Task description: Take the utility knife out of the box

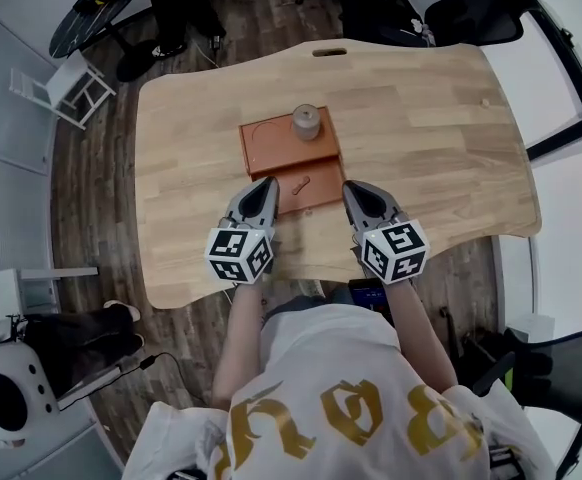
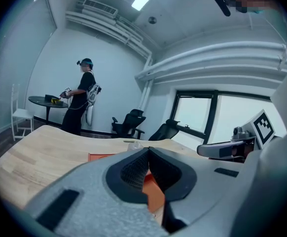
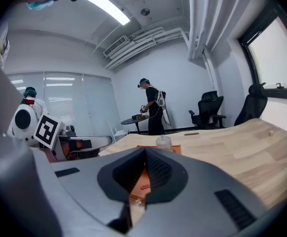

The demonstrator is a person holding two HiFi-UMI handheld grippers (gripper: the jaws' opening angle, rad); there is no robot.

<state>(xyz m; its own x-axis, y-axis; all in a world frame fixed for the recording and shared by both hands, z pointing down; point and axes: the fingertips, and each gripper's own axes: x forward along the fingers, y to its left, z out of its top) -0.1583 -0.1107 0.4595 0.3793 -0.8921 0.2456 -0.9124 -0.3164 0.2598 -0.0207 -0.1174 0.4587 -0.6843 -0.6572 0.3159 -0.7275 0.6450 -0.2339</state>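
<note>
Jaws of left gripper (image 1: 268,183) and right gripper (image 1: 352,187) press together, nothing held. Both sit at near edge of orange box (image 1: 271,146), likely ready to reach in. Orange utility knife (image 1: 302,183) lies in box's near half, mid-frame. Small jar (image 1: 306,121) stands on far half.

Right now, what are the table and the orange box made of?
The table looks like pale wood with a dull finish: long strips and grain show. The box is smooth, flat orange-brown, maybe plastic or leather; the look leaves that open.
</note>
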